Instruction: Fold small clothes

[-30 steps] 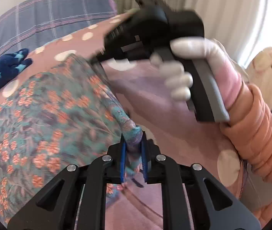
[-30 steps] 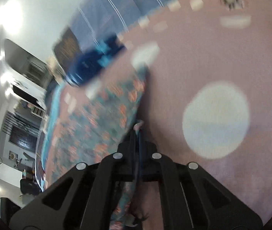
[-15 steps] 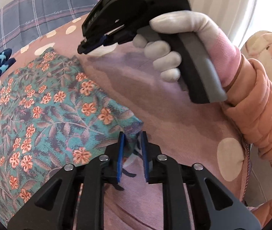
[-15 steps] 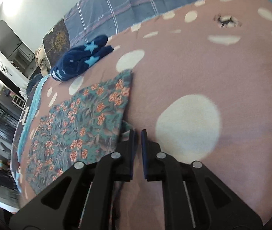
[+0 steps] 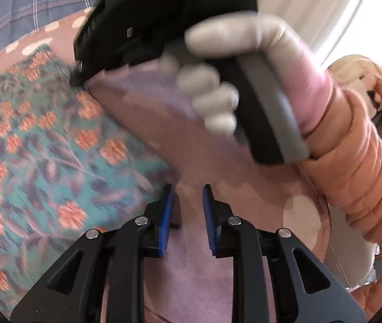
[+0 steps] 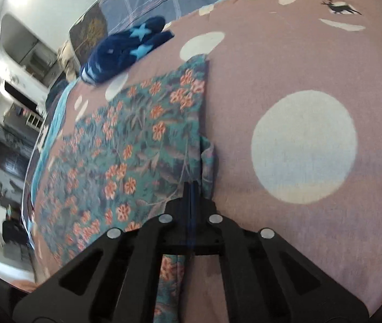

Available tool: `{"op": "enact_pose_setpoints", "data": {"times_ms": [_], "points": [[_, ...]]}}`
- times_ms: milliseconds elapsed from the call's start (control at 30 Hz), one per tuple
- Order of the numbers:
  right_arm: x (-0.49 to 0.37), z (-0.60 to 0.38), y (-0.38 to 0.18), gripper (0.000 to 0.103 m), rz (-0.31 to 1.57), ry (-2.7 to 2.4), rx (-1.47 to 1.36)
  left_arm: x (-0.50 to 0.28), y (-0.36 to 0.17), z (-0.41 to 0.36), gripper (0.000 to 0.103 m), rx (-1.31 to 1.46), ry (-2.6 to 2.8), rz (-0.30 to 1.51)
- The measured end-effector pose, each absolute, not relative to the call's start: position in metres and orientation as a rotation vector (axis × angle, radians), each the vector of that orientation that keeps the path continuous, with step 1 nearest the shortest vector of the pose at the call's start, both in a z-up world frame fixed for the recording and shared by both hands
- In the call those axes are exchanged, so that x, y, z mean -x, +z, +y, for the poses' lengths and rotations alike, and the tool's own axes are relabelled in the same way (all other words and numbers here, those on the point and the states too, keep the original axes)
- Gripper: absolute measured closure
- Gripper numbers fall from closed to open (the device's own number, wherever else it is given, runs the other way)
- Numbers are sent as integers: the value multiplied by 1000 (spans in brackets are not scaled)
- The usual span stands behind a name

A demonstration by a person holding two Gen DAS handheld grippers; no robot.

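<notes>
Left wrist view: left gripper (image 5: pixel 186 202) has jaws that have just been opening, nothing between them, floral cloth (image 5: pixel 42 145) lying beside them on the bed (image 5: pixel 191 269). Right gripper (image 6: pixel 191 188) is clenched on that cloth's edge. Looks like one fold is laid flat; more folds likely remain.

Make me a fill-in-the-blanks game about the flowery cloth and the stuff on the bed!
1. The flowers on the teal cloth are ____.
2. The dark blue bundle has light blue ____ on it.
3. The pink bedspread is dotted with big white ____.
4. The left gripper has ____ pads inside its fingers.

Missing words: orange; stars; circles; blue
</notes>
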State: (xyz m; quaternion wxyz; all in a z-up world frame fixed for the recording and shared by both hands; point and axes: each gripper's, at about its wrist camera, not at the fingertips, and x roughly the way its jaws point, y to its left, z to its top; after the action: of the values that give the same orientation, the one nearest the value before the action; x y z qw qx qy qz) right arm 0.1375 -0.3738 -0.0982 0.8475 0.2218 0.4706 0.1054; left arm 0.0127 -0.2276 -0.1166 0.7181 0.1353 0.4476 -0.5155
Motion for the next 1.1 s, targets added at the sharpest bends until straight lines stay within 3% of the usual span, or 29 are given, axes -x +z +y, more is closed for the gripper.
{"op": "enact_pose_setpoints", "data": {"times_ms": [233,367,500,800,867,1100], "points": [[-89,-360,-54,93,921,151,-260,9,-94,-192,80,-262,-1140,929],[-63,-343,-37,86,884,182,-191,0,-73,-136,73,-155,-1046,865],[-59,-312,-24,81,877,223,-156,-17,-56,-51,72,-23,-825,800],[-113,-175,-7,78,898,393,-63,-25,-49,144,72,221,-408,692],[-129,-130,-5,77,904,444,-35,-18,-56,165,80,245,-393,701],[-193,6,-16,76,935,532,60,-17,-91,196,80,300,-417,783]]}}
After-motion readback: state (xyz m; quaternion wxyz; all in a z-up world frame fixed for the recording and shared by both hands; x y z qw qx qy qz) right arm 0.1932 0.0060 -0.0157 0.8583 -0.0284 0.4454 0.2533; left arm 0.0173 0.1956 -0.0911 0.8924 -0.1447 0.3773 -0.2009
